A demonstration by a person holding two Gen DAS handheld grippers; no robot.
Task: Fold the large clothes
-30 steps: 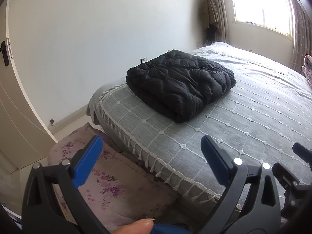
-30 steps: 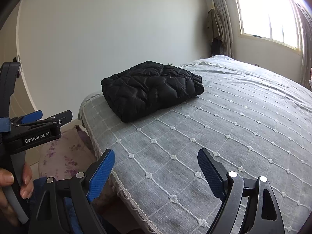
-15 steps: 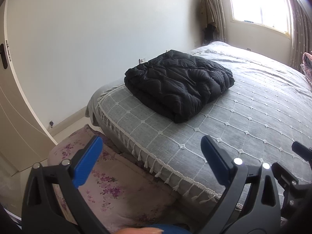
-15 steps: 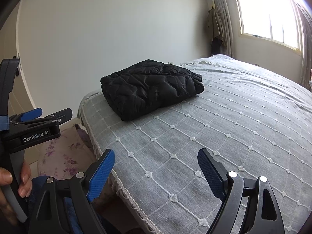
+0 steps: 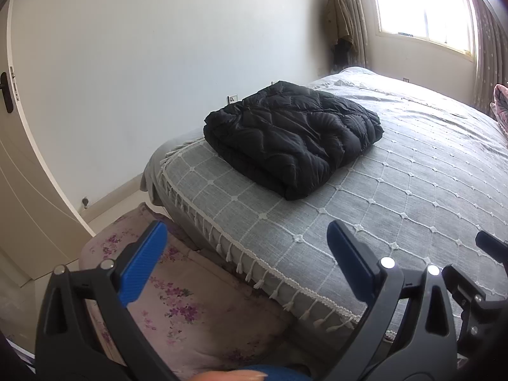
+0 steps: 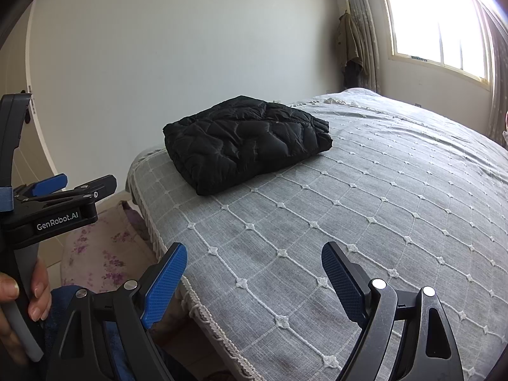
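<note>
A black quilted jacket [image 5: 293, 135] lies folded into a thick rectangle near the far corner of the bed; it also shows in the right wrist view [image 6: 246, 139]. My left gripper [image 5: 244, 247] is open and empty, held at the bed's near edge, well short of the jacket. My right gripper [image 6: 252, 270] is open and empty, over the near part of the bed. The left gripper's body [image 6: 54, 203] shows at the left of the right wrist view, held in a hand.
The bed has a grey quilted cover [image 5: 397, 197] with a white tasselled fringe [image 5: 254, 270]. A floral cushioned seat [image 5: 177, 292] stands below the bed's near edge. A door [image 5: 19, 165] is at the left, a white wall behind, a window [image 6: 441, 22] at the far right.
Both views have shifted only slightly; the jacket stays where it was and both grippers stay open and empty.
</note>
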